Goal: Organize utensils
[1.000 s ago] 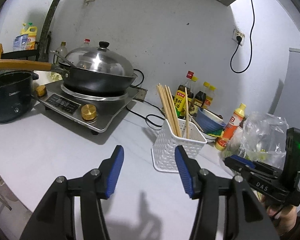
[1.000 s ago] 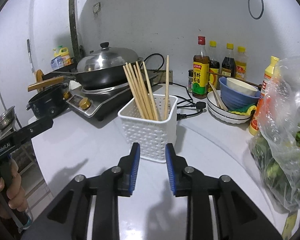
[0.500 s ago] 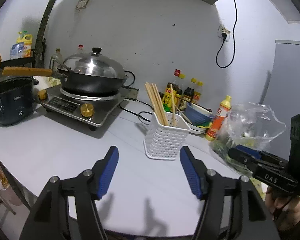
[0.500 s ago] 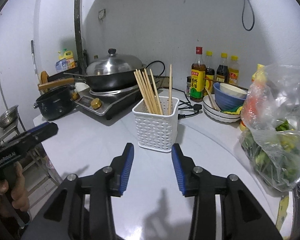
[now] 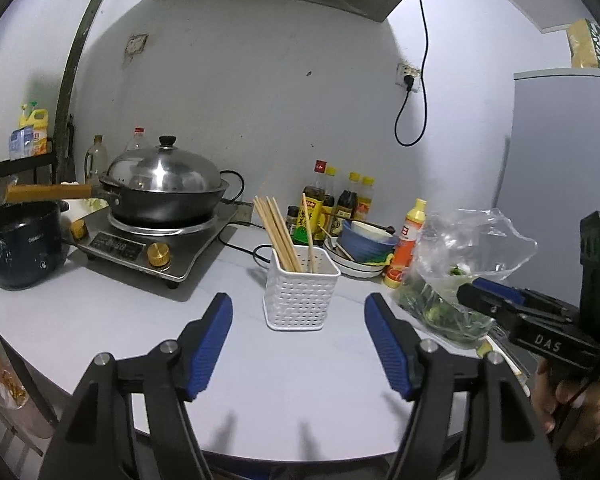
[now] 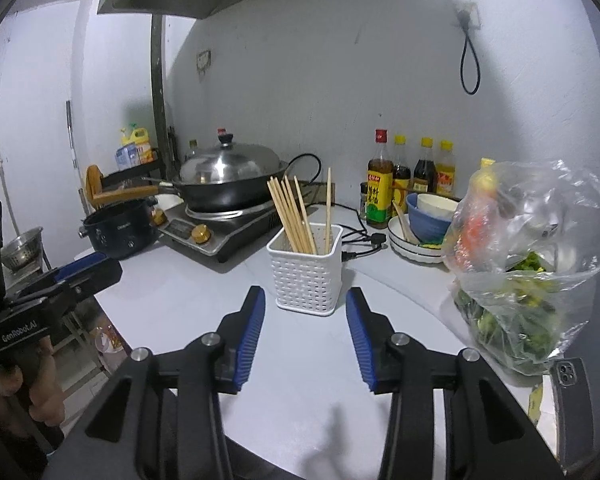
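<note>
Holder: a white perforated plastic utensil basket (image 5: 302,294) of square section is seen standing upright on the pale grey countertop (image 5: 100,320), near the middle of both views.
Utensils: a bundle of light wooden chopsticks (image 5: 277,234) is held in the basket's left part, with a single wooden chopstick (image 5: 309,236) apart from it in the right part.
Long axis, bundle: the sticks are set steeply, lower ends in the basket, upper ends leaned up and to the left in both views.
Long axis, single stick: it is set almost vertical, tip upward.
Left gripper (image 5: 298,322): the blue-padded jaws are being opened; nothing is between them, and the basket is seen beyond the tips, apart from the pads.
Right gripper (image 6: 306,314): the jaws are being opened at a narrower spread; nothing is gripped, and the basket lies ahead of the tips, untouched.
Left of basket: a lidded black wok with a wooden handle (image 5: 160,196) is seated on a steel induction cooker (image 5: 156,246); a dark electric pot (image 5: 22,248) stands further left.
Behind basket: sauce bottles (image 6: 380,184) are lined along the wall, with a blue bowl on stacked white plates (image 6: 426,224) to the right.
Right of basket: a clear plastic bag of greens (image 6: 520,276) rests on the countertop.
</note>
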A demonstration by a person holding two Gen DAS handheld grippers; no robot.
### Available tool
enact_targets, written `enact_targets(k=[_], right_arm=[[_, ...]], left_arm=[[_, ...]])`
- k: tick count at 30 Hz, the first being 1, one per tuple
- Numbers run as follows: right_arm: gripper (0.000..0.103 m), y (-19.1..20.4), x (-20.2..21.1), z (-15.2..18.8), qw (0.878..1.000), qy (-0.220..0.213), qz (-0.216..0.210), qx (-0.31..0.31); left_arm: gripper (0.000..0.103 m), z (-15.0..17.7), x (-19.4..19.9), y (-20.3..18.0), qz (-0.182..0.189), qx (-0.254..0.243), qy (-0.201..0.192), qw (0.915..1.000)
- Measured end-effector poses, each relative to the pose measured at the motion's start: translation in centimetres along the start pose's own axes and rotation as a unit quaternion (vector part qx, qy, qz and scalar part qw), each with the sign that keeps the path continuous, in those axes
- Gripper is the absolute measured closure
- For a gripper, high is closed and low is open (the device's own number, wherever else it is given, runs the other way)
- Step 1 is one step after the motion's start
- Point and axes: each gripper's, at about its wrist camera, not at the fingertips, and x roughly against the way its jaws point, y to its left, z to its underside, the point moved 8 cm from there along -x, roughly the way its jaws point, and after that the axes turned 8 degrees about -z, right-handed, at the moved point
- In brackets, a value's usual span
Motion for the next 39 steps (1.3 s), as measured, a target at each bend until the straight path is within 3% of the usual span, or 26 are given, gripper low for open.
enact_targets(k=[6,15,29,39], right_arm=[[0.059,-0.4,2.7,-1.0,1.000,-0.022,0.010,0.002],[0.057,-0.8,6.8,-2.4,0.998,-0.054,0.024,0.018],[0.035,-1.3,12.3,-4.8,0.992,-0.109,0.049,0.032],[0.026,-1.2,16.1,-7.1,0.985,-0.157,0.062,0.045]], left_arm=[[0.034,-1.4,1.8,-1.3,0.002,-0.016,-0.021,0.9997],[0.020,-4.3,5.3,-2.6,-0.008,-0.039,-0.067,0.9970],[0.002,-8.9,9.1,-2.3,-0.036,-0.029,-0.135,0.9898],[0.000,-11.2,11.7,-2.2,-0.054,-0.030,-0.180,0.9817]])
